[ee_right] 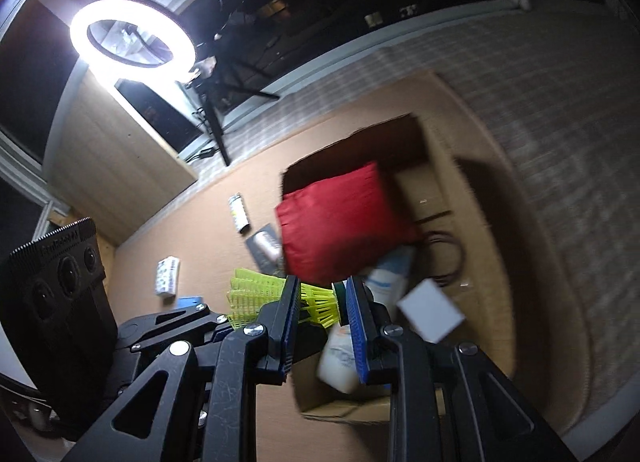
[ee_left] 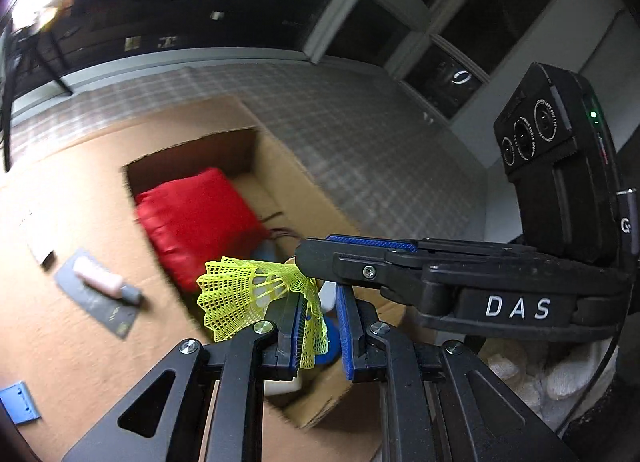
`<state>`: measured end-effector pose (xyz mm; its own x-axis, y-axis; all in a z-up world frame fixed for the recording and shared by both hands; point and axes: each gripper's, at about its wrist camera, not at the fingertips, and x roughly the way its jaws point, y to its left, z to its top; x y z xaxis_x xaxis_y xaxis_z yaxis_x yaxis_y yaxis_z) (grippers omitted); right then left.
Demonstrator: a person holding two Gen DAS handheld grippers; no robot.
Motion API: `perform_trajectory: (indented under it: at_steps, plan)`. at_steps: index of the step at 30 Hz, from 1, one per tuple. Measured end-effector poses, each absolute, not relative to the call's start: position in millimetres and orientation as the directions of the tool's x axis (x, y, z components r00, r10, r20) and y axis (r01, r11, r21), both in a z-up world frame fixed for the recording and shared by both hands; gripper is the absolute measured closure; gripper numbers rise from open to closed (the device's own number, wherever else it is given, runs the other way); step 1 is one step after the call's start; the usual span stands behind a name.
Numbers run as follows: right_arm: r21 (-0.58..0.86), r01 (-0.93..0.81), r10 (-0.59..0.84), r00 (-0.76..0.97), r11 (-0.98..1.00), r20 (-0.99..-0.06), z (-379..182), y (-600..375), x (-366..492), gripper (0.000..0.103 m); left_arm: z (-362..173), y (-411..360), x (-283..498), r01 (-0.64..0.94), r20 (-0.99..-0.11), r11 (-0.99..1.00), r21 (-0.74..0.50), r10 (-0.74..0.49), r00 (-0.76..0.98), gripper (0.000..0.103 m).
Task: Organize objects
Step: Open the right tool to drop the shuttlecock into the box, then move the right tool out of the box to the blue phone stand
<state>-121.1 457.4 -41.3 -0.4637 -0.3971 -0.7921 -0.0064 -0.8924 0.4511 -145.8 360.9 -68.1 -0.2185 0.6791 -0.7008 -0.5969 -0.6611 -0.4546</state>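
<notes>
- yellow plastic shuttlecocks (ee_left: 244,294), mesh skirts, nested in a short stack, lying sideways in the air above the box, skirts flaring left
- open cardboard box (ee_left: 280,166) on tan surface, flaps out
- red cushion (ee_left: 196,222) tilted inside box, leaning on left wall
- white bottle (ee_right: 340,358) in box's near corner

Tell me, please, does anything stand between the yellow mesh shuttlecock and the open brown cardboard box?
Nothing visible does. The yellow mesh shuttlecock is by the open brown cardboard box; a red square cushion fills part of its inside.
</notes>
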Motion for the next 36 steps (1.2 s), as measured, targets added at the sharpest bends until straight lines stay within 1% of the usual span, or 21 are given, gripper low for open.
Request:
perform_trajectory:
  at_steps: [3,5,6,7,8,16,23,27,29,36]
  plan:
    - [0.423,-0.023,-0.362,-0.475,-0.906,-0.802,-38,469,-116,0.08,-66,377,-143,-0.624,-0.704,-0.646,-0.44,0.679,-0.207,0.088]
    - [0.401,-0.032,-0.337,-0.484,-0.916,-0.808,-36,474,-112,0.068,-64,384,-140,-0.64,-0.707,-0.639,-0.427,0.677,-0.205,0.086]
    - [0.394,-0.041,-0.324,-0.493,-0.918,-0.808,-35,477,-110,0.056,-63,387,-139,-0.644,-0.711,-0.639,-0.422,0.673,-0.202,0.081]
    - [0.392,-0.052,-0.315,-0.503,-0.919,-0.805,-33,481,-108,0.051,-63,389,-138,-0.64,-0.718,-0.646,-0.417,0.666,-0.204,0.061]
    - [0.391,-0.057,-0.31,-0.51,-0.919,-0.802,-32,484,-106,0.048,-63,389,-138,-0.637,-0.719,-0.65,-0.415,0.663,-0.209,0.048]
    - [0.392,-0.063,-0.304,-0.525,-0.918,-0.795,-27,487,-101,0.048,-60,376,-137,-0.625,-0.719,-0.663,-0.412,0.658,-0.224,0.047]
    - [0.409,-0.028,-0.339,-0.509,-0.912,-0.791,-29,467,-104,0.047,-59,351,-138,-0.596,-0.725,-0.692,-0.407,0.642,-0.25,0.047]
    - [0.425,0.006,-0.373,-0.493,-0.905,-0.786,-30,449,-109,0.047,-56,322,-138,-0.557,-0.726,-0.719,-0.416,0.631,-0.274,0.046]
    - [0.428,0.027,-0.387,-0.482,-0.903,-0.786,-31,440,-112,0.047,-55,305,-140,-0.533,-0.724,-0.736,-0.419,0.624,-0.293,0.043]
    - [0.427,0.092,-0.422,-0.433,-0.9,-0.797,-39,399,-127,0.047,-60,232,-147,-0.422,-0.745,-0.813,-0.401,0.557,-0.367,0.042]
